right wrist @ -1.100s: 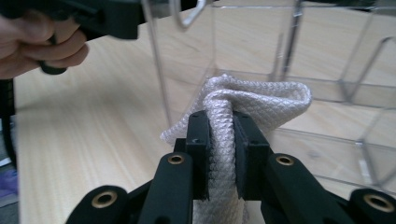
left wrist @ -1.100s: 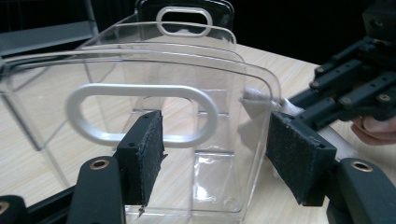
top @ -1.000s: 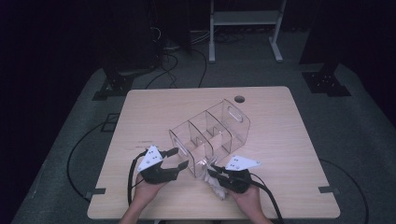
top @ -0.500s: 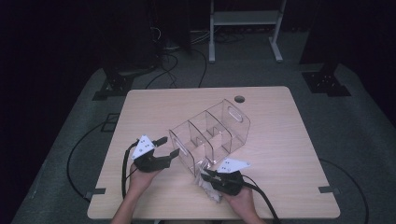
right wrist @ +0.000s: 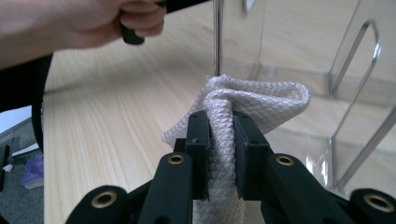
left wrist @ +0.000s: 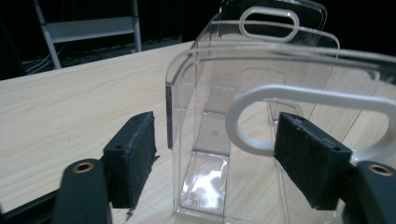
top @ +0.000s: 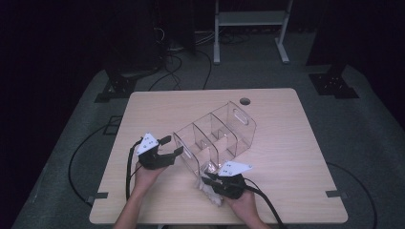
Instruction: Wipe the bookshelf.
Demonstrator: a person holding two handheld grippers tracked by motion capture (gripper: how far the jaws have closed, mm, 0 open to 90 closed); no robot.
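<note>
My right gripper (right wrist: 219, 154) is clamped on a white cloth (right wrist: 252, 100), which bunches up just at the near end of the clear bin (top: 215, 136) (a divided one, lying at a slant mid-table). My left gripper (left wrist: 224, 154) is spread wide, jaws either side of the bin's near end wall, one beside its handle cutout; I can't tell if they touch.

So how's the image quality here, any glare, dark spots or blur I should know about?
High view: the room around the table is nearly black, the tabletop evenly lit. Left gripper view: the clear organizer shows bright reflections on its floor, and the near fingers look soft. Right gripper view: the white cloth is sharp, while the hand at top left is blurred and overexposed.
</note>
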